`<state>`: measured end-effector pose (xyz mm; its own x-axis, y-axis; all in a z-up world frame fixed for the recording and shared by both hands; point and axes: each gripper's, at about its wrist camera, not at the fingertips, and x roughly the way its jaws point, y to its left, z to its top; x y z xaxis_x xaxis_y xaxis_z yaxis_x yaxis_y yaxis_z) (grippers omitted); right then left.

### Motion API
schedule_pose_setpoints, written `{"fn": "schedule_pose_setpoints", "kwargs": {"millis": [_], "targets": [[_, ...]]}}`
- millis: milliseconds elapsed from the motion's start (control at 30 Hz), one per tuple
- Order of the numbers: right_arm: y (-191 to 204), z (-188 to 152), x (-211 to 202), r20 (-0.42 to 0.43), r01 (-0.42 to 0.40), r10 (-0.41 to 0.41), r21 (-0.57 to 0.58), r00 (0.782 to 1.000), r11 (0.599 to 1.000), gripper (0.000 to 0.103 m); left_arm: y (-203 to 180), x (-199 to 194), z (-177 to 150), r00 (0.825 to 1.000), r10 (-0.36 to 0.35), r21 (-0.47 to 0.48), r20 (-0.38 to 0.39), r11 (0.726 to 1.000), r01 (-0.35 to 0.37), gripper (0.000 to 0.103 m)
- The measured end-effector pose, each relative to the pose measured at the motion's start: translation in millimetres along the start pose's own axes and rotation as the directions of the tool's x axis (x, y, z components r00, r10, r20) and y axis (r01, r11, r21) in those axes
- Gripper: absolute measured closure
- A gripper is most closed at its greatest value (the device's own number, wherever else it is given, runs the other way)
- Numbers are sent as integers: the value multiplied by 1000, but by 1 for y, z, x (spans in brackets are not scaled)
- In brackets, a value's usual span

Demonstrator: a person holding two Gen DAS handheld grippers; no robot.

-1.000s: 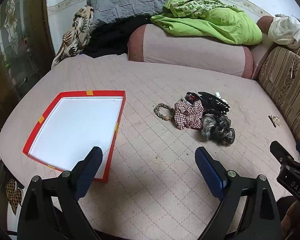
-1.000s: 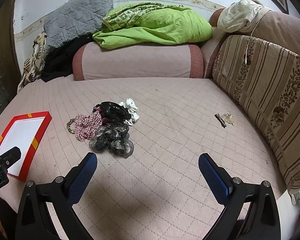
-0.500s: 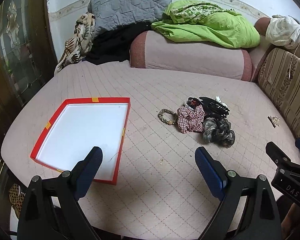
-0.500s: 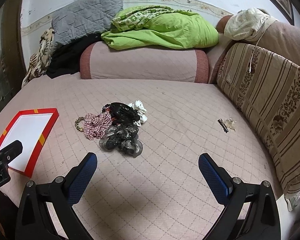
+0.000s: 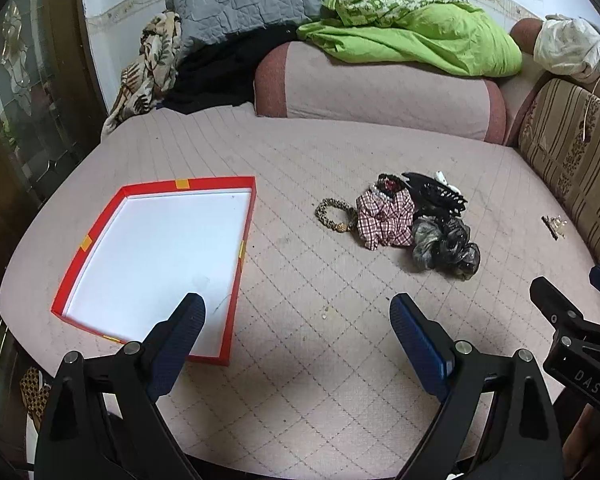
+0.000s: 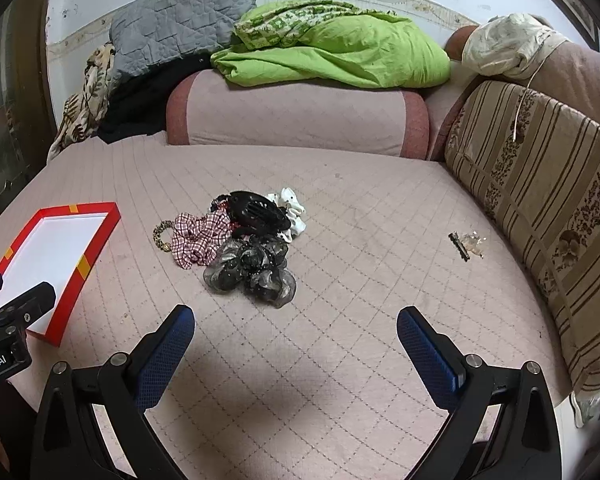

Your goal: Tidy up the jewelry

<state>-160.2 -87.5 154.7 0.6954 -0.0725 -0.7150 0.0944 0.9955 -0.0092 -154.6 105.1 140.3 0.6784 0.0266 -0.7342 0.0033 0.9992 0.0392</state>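
A red-rimmed box lid with a white inside (image 5: 160, 252) lies on the pink quilted bed at the left; it also shows in the right wrist view (image 6: 56, 248). A pile of accessories lies mid-bed: a beaded bracelet (image 5: 334, 216), a plaid scrunchie (image 5: 384, 220), a black claw clip (image 5: 436, 196), a grey-black scrunchie (image 5: 444, 248) and, in the right wrist view, a white bow (image 6: 292, 208). A small hair clip (image 6: 466, 245) lies apart at the right. My left gripper (image 5: 298, 340) and right gripper (image 6: 296, 344) are open, empty, short of the pile.
A pink bolster (image 6: 296, 116) with a green blanket (image 6: 332, 52) and a grey pillow (image 6: 180, 20) lie at the back. A striped cushion (image 6: 540, 208) lines the right side. The bed's front edge is just under both grippers.
Both grippers have drawn back and up from the bed; the pile and the box look smaller and farther. Nothing was taken hold of.
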Motion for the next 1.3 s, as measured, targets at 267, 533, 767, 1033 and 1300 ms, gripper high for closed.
{"fn": "schedule_pose_setpoints", "kwargs": {"millis": [267, 533, 767, 1033, 1300], "targets": [[-6, -6, 23, -50, -9, 9, 19, 999, 1000, 0, -4, 23, -2, 998, -6, 18, -59, 1000, 7, 10], [-13, -10, 45, -89, -18, 21, 37, 996, 999, 0, -11, 46, -3, 994, 0, 43, -112, 999, 5, 10], [-19, -12, 62, -109, -42, 49, 58, 993, 997, 1, -4, 63, 4, 990, -4, 33, -138, 999, 9, 10], [-18, 0, 78, -89, -117, 122, 54, 989, 992, 7, -3, 87, 39, 976, -150, 2, -156, 988, 152, 41], [-12, 15, 110, -95, -217, 221, 55, 971, 975, 22, -33, 149, 79, 941, -278, -21, -194, 960, 279, 44]]}}
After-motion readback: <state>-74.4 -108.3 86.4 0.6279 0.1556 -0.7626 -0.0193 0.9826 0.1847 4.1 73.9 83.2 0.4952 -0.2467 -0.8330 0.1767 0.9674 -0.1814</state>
